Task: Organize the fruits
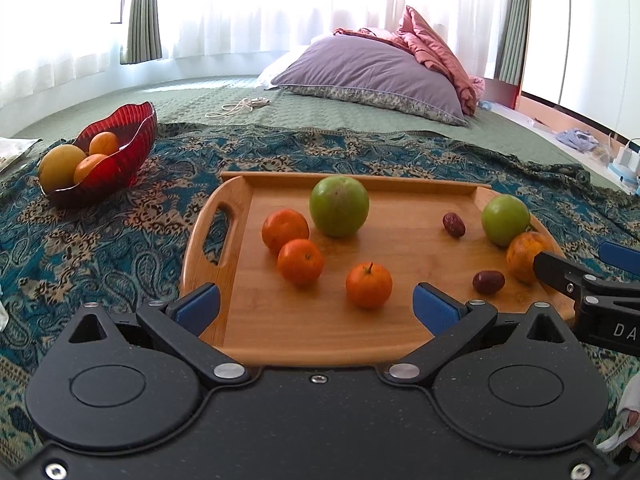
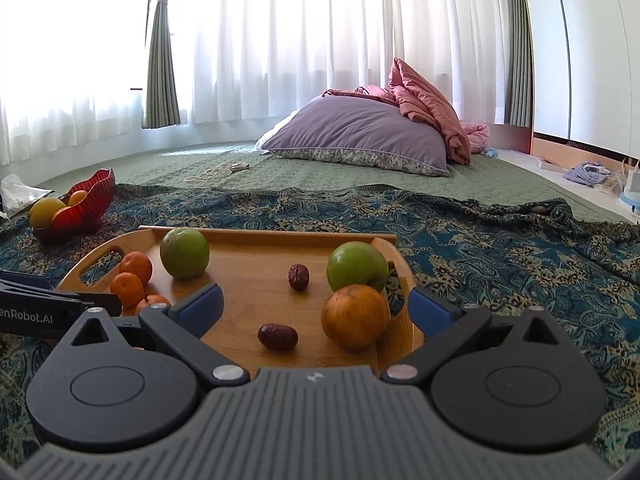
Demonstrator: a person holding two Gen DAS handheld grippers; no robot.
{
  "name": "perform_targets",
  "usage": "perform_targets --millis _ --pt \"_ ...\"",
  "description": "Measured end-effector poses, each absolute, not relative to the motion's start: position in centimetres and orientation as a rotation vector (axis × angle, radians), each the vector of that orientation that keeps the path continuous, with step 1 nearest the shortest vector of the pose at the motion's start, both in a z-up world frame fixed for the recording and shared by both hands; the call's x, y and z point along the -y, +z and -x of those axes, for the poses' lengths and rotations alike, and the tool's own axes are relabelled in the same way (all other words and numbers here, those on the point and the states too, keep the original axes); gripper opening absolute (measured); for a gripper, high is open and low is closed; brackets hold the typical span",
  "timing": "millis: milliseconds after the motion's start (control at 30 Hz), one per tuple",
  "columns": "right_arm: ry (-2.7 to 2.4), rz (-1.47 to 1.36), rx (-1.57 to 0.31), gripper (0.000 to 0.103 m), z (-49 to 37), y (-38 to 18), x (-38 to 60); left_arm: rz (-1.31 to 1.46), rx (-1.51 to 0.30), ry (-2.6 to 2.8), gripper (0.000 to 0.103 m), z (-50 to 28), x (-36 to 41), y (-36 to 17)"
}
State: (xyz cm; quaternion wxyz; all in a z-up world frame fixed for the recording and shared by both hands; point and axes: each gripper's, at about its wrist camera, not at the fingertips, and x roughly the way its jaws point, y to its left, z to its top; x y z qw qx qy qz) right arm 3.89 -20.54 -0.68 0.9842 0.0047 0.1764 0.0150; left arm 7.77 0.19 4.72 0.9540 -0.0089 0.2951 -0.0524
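A wooden tray (image 1: 256,332) (image 2: 248,304) lies on a patterned blanket. It holds three small tangerines (image 1: 368,285), two green apples (image 1: 339,206) (image 2: 357,265), a larger orange (image 2: 354,316) (image 1: 524,254) and two red dates (image 2: 277,336) (image 1: 488,281). A red bowl (image 1: 120,152) (image 2: 90,200) with three orange and yellow fruits stands at the far left. My left gripper (image 1: 316,306) is open over the tray's near edge, with a tangerine just ahead of it. My right gripper (image 2: 316,306) is open, with the orange and a date ahead of its fingertips.
The blue patterned blanket (image 1: 100,248) covers a green quilted bed (image 1: 320,108). A purple pillow (image 1: 372,72) and pink bedding lie at the back. A white cord (image 1: 236,106) lies on the bed. Clutter sits at the far right (image 1: 580,136).
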Motion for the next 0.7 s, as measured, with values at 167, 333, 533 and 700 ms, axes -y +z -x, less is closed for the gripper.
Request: perform_targets --millis 167,333,533,700 --pt "0.027 -0.018 -0.359 0.103 -2.7 -1.6 20.5 0.008 -0.605 -0.097 0.103 -6.9 -0.3 4.1" --pt "0.031 -0.041 -0.374 0.103 -2.1 -2.7 20.6 -0.006 -0.617 -0.097 0.103 -6.3 -0.2 3.2" --pt "0.042 -0.028 -0.396 0.103 -1.7 -4.0 20.5 -0.024 -0.625 -0.093 0.103 -5.7 0.0 2.1" --pt "0.04 -0.025 -0.429 0.103 -1.8 -5.1 20.3 -0.023 -0.653 -0.088 0.103 -5.7 0.1 1.0"
